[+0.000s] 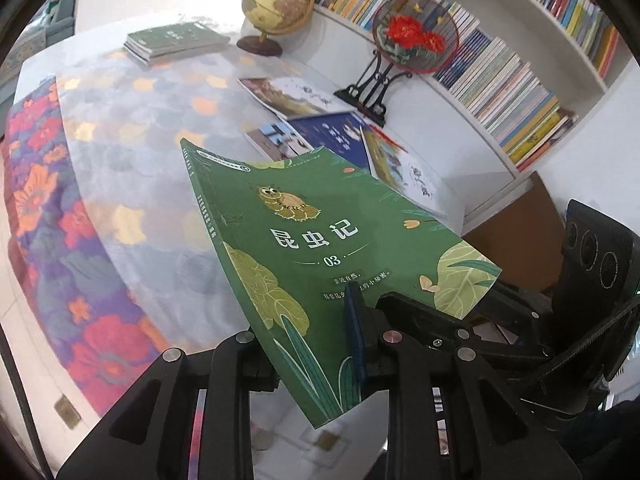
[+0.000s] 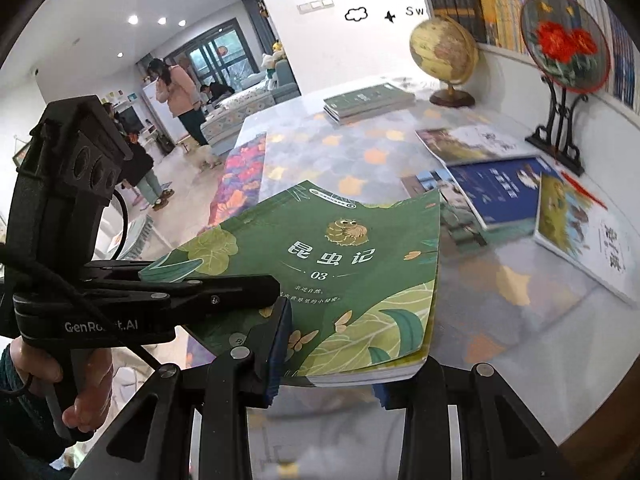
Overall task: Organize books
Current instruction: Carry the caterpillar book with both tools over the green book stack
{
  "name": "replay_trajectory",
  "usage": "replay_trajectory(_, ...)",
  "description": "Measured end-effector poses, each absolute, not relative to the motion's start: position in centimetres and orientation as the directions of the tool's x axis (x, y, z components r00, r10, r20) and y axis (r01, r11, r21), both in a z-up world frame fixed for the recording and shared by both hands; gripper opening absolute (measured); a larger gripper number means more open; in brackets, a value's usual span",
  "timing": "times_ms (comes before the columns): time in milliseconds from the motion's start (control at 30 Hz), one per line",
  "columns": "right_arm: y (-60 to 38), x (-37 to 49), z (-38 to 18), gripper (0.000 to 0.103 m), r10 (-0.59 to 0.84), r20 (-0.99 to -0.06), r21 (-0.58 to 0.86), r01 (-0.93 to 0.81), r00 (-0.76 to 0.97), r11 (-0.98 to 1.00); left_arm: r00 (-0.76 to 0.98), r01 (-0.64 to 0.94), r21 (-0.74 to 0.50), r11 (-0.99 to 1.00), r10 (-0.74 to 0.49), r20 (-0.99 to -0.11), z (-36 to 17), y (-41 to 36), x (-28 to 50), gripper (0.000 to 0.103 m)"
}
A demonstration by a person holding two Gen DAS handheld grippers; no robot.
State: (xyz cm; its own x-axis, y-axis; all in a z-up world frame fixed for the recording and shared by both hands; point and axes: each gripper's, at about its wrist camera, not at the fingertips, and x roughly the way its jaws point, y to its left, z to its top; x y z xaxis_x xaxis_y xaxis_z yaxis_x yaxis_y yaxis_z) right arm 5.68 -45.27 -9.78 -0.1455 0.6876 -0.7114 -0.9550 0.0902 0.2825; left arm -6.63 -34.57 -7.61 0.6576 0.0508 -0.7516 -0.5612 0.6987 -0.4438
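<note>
Both grippers are pinching the green book (image 1: 320,240): the left gripper (image 1: 320,344) is clamping its lower edge, the right gripper (image 2: 332,364) its near corner, and they are holding it tilted in the air above the desk (image 2: 360,152). One green stack (image 2: 368,102) is already lying at the far end by the globe (image 2: 444,52); several loose books (image 2: 500,192) are still waiting near the bookshelf (image 1: 520,80)

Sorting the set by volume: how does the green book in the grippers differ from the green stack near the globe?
The held green book is a single volume, lifted and tilted off the table; the green stack is several books lying flat near the globe. The held book's cover reads 03; the stack's is too small to read. Both have green covers.
</note>
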Motion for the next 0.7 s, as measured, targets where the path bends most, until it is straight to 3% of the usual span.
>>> replay_trajectory(400,-37.4,-6.7,-7.3,0.034,0.721,-0.689,0.237,-0.917,0.075,0.321,0.676,-0.343,-0.397,0.852,-0.070,-0.734,-5.6,-24.0,-14.1,0.023)
replay_trajectory(700,-32.8,-8.3,-7.4,0.034,0.682,-0.707,0.235,-0.847,0.188,0.477,0.677,-0.202,-0.482,0.852,-0.234,-0.698,-6.5,-18.3,-13.0,0.023)
